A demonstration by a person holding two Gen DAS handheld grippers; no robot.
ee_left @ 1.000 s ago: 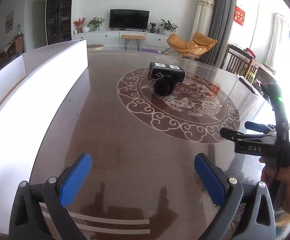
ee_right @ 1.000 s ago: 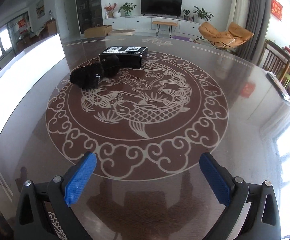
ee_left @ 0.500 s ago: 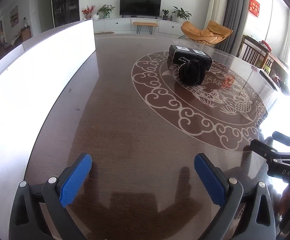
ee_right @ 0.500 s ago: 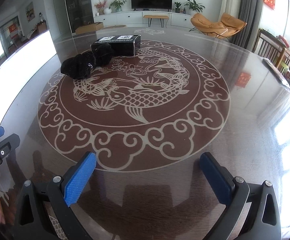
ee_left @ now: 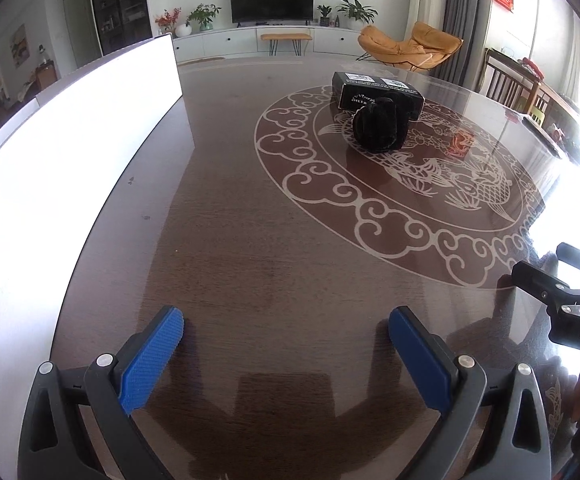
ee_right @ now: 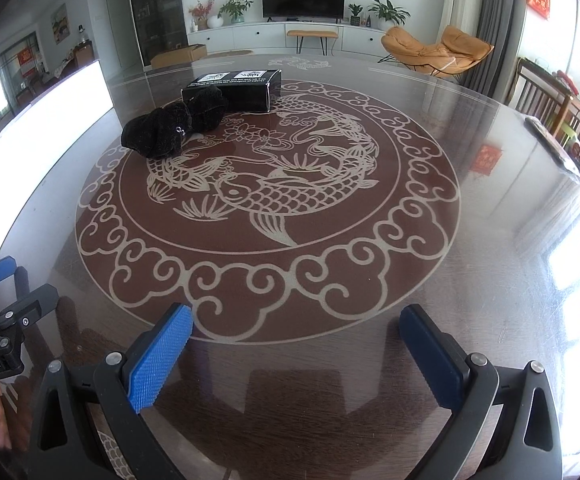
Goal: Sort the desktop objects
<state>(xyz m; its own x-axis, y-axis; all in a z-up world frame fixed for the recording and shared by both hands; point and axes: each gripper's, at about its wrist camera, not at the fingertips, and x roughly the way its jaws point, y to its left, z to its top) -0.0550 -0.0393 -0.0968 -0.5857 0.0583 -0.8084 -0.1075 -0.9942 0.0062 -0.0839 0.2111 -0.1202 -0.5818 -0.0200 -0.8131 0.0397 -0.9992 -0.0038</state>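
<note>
Left gripper [ee_left: 285, 336] stands wide apart, holding nothing, above bare table [ee_left: 249, 240] near its front edge. Right gripper [ee_right: 296, 338] is likewise spread and empty, just beside the left. Black box [ee_right: 237, 88] lies at the far rim of the fish medallion [ee_right: 265, 200]. Black cloth bundle [ee_right: 169, 130] touches the box's near side. White bin [ee_left: 69, 152] stands along the table's left.

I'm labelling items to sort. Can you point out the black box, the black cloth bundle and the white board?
black box [ee_right: 245, 90]: right wrist view, front side face.
black cloth bundle [ee_right: 161, 134]: right wrist view, nearer lump.
white board [ee_left: 69, 152]: left wrist view, middle of its face.
</note>
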